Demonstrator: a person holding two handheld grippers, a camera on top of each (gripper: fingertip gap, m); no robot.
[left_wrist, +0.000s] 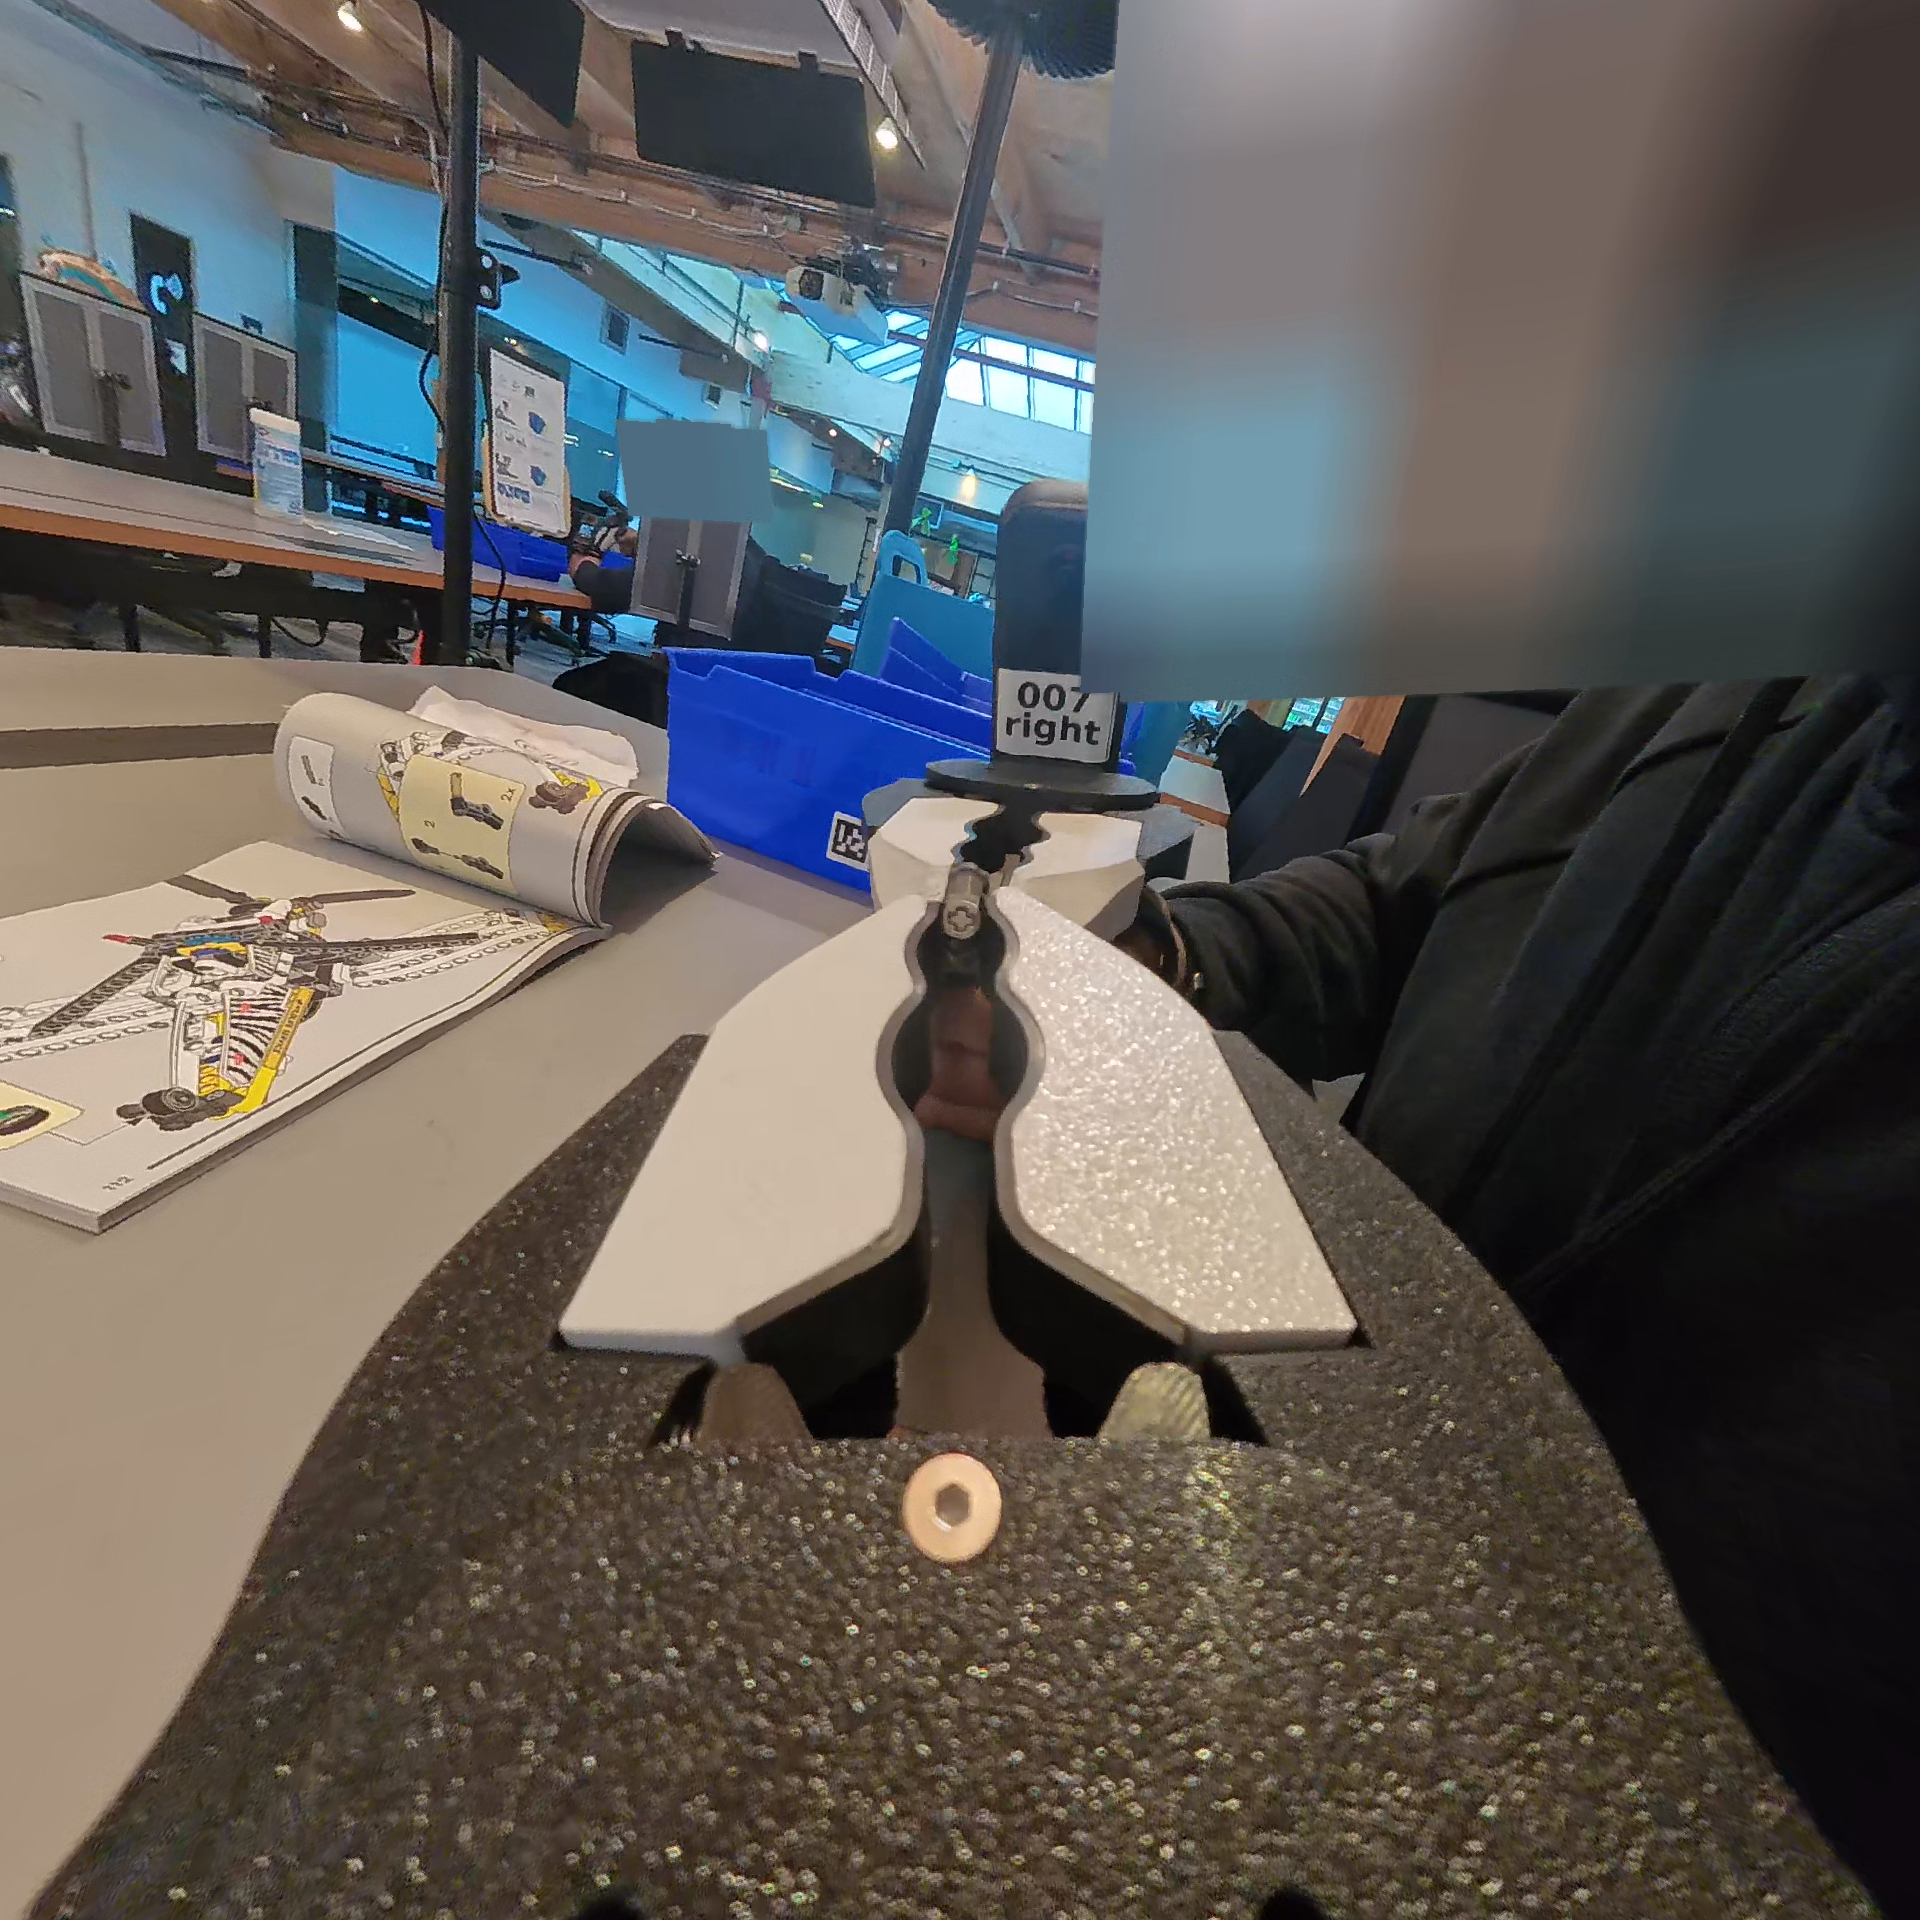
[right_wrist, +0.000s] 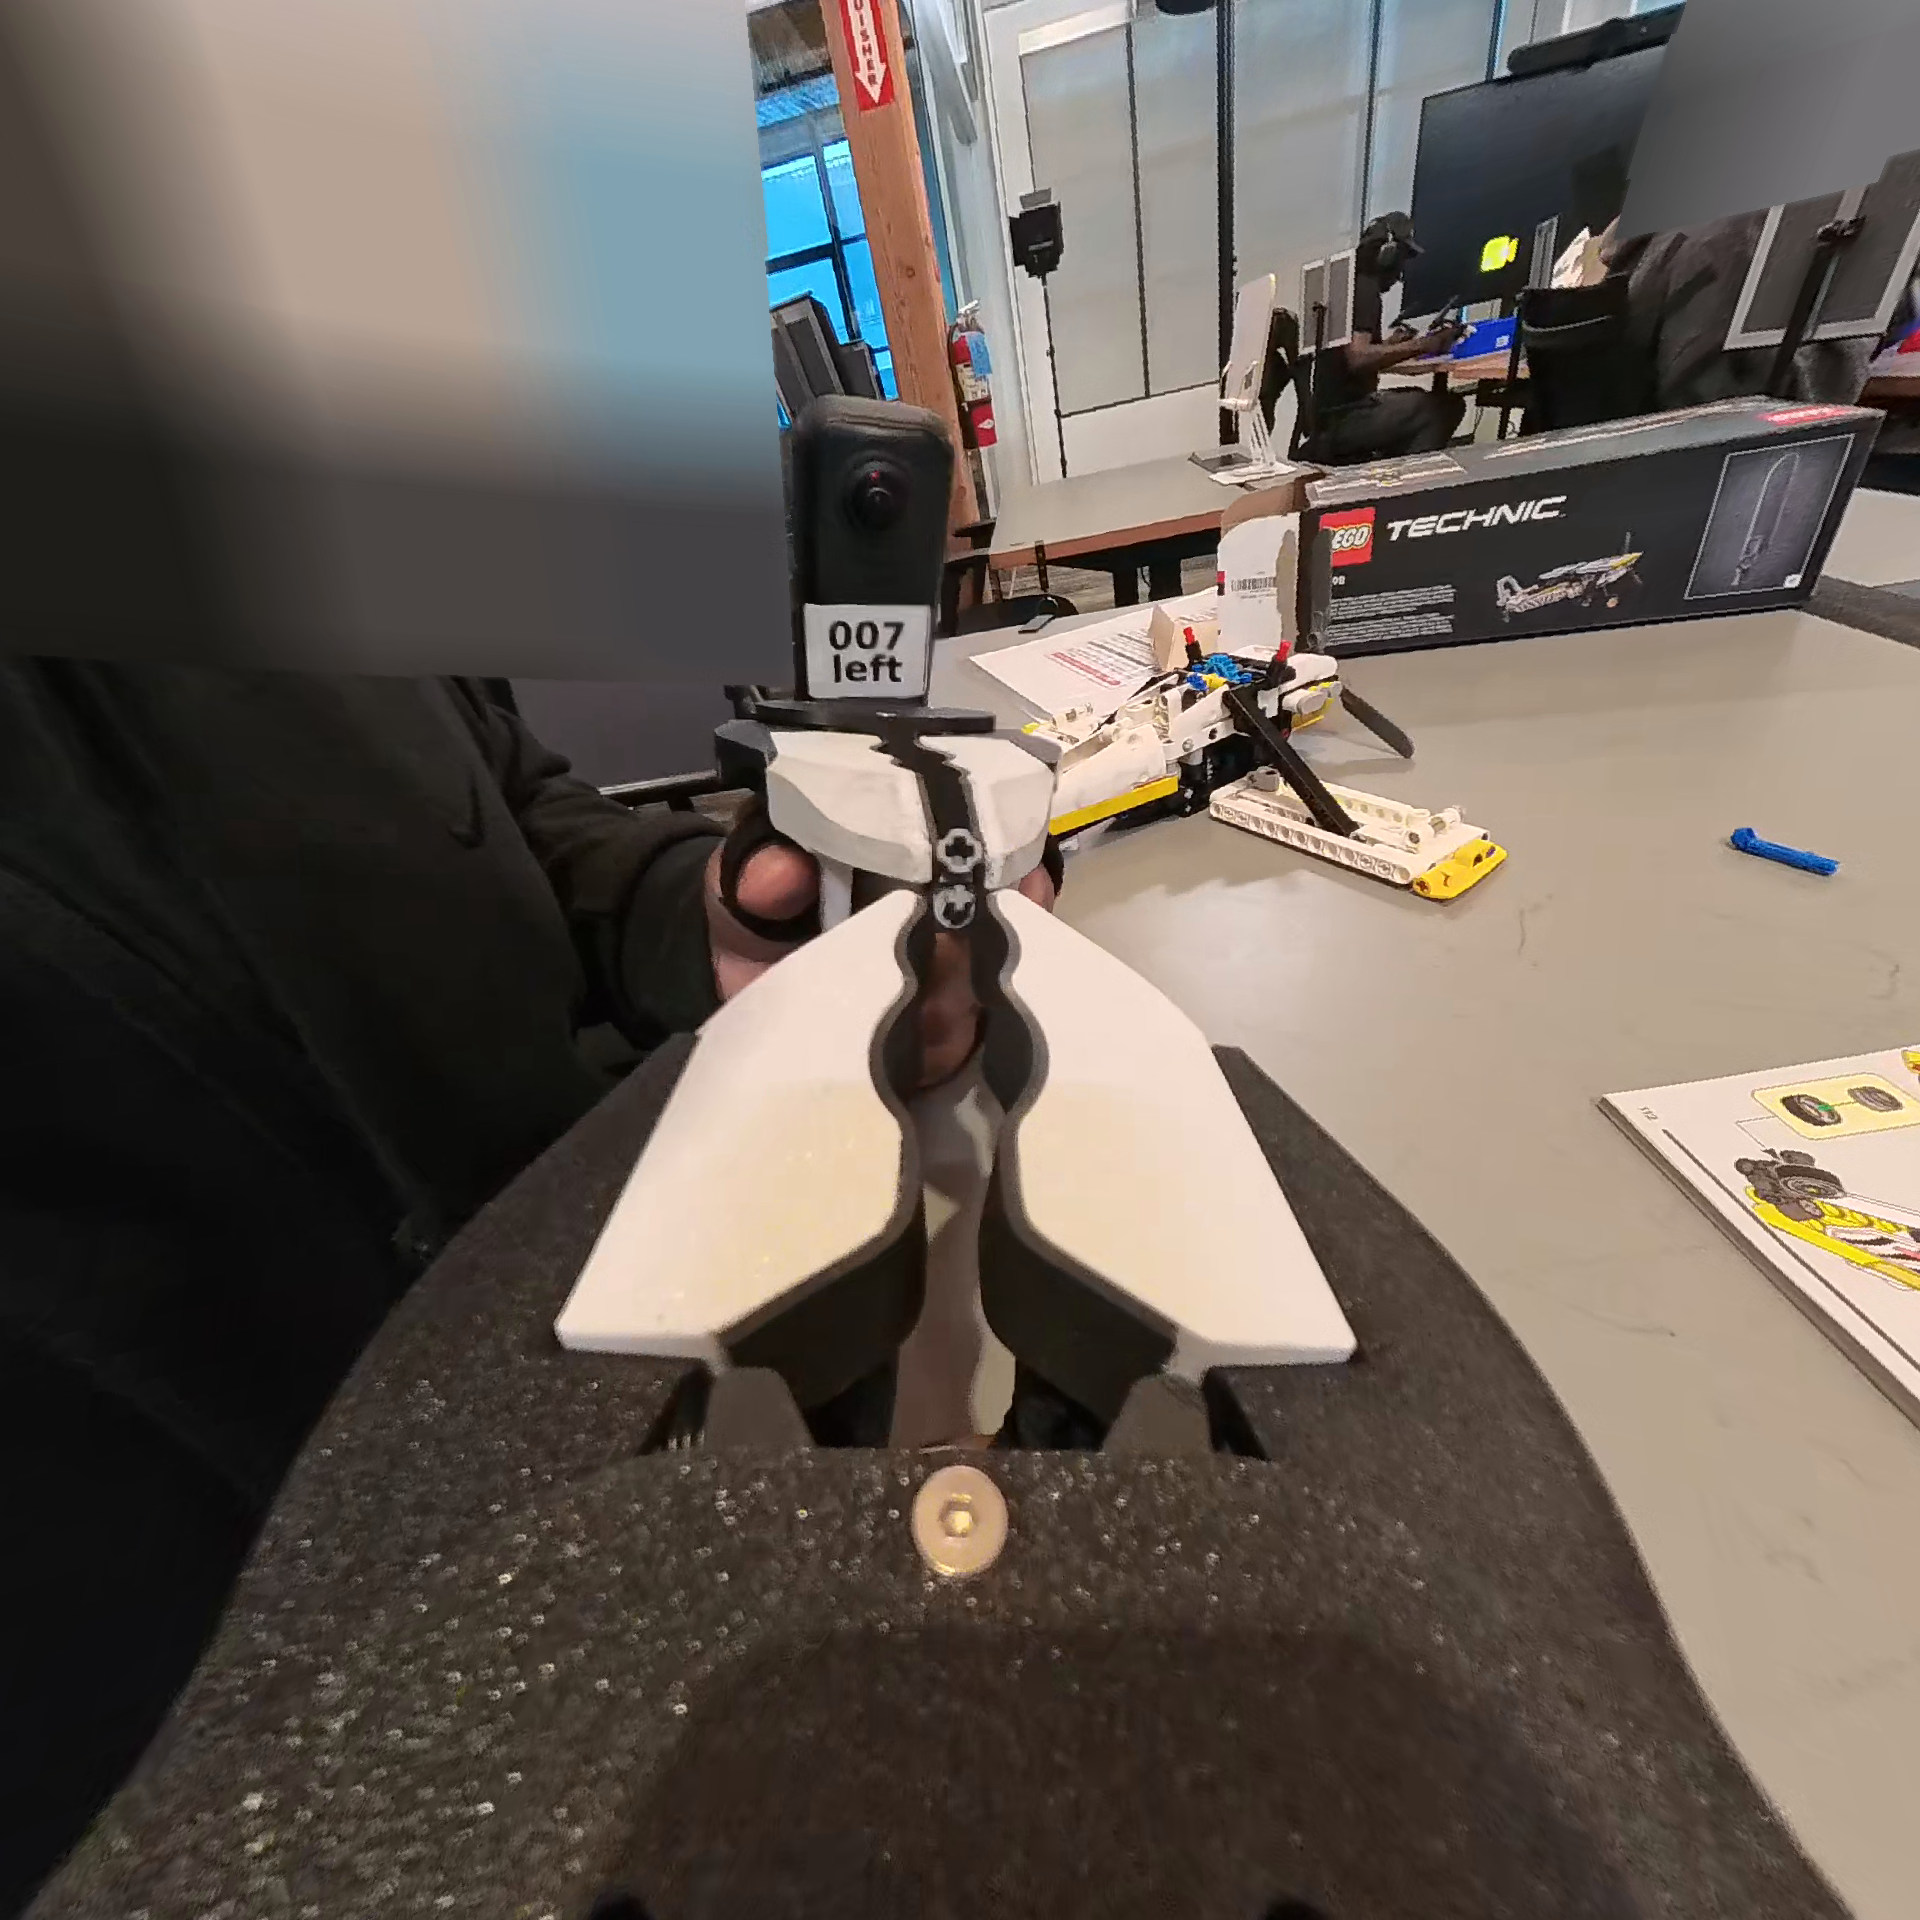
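Jaws of your left gripper (left_wrist: 961, 914) and right gripper (right_wrist: 951, 906) each clamp a small grey connector, tip to tip; model plane (right_wrist: 1247, 727) sits part-built on the table (right_wrist: 1558, 987)

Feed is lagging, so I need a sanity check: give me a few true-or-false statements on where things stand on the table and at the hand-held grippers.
1. The left hand-held gripper and right hand-held gripper face each other tip to tip. True.
2. Each grips a small grey piece. True.
3. The blue pin lies in the blue bin. False: it lies loose on the table.
4. The booklet is shut. False: it lies open, with pages curled over.
5. The model plane sits on the table in front of the box. True.
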